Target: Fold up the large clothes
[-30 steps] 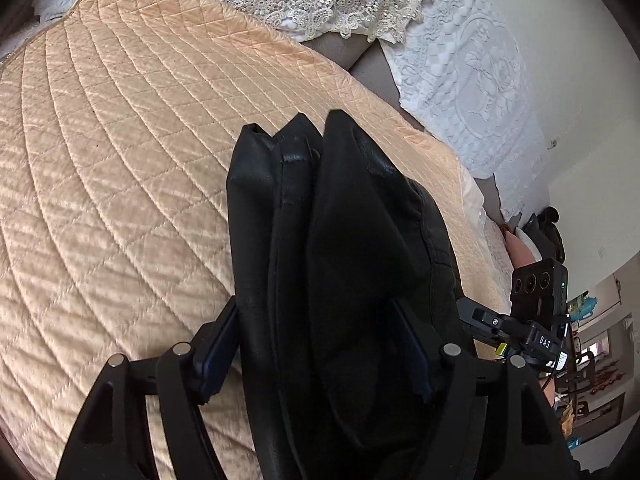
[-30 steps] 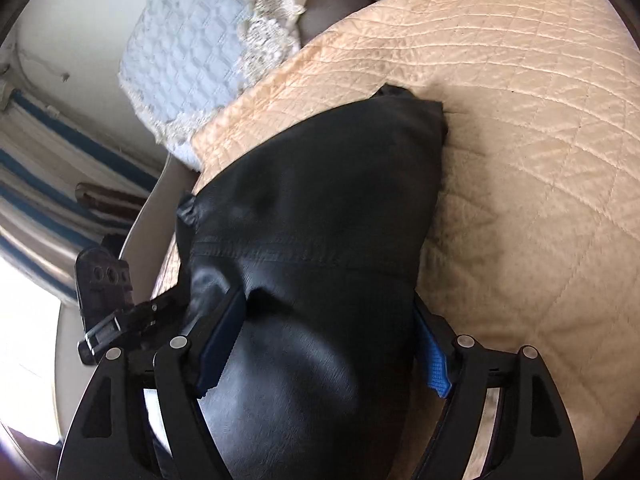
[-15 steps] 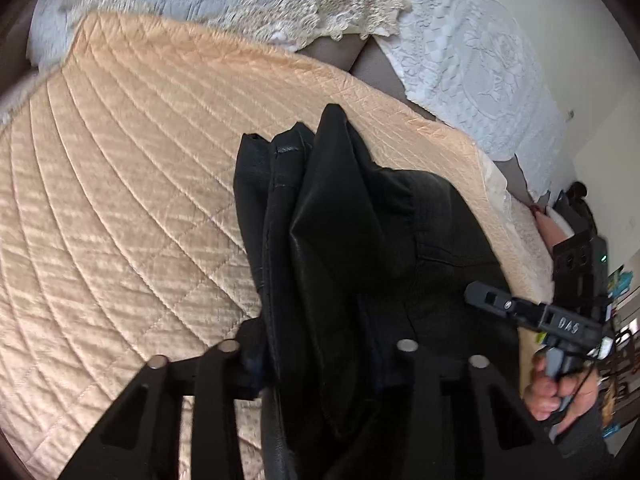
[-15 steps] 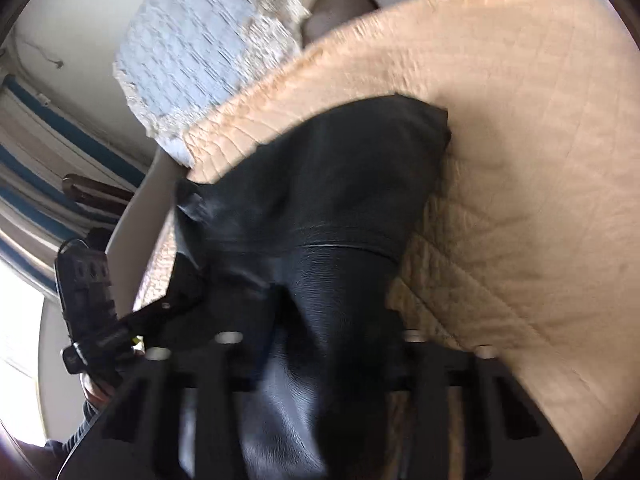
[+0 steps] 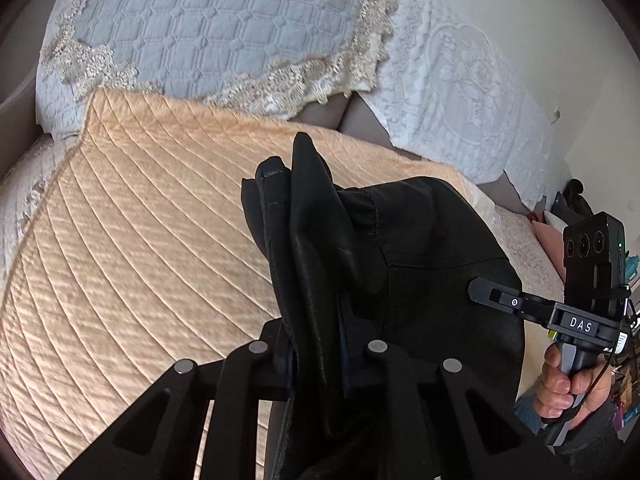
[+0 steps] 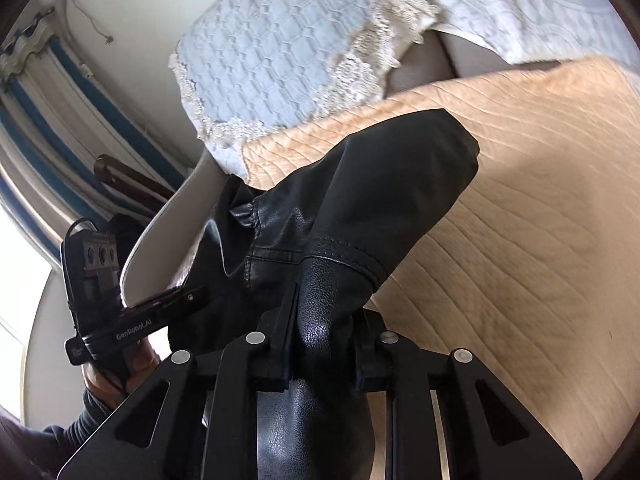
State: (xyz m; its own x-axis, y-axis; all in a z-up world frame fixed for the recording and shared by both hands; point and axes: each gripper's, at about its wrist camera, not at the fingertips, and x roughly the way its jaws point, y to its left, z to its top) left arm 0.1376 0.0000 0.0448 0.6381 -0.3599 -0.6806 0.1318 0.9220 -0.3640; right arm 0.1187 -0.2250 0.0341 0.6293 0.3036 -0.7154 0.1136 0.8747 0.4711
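Nearest the left wrist camera, the left gripper is closing, its fingers pinching a bunched fold of the black leather-like garment. The right gripper is likewise closing, its fingers clamped on a thick roll of the same garment. The garment hangs between the two, its far end over the peach quilted bedspread. Beyond lie a pale blue quilted pillow with cream lace trim and a white embroidered pillow.
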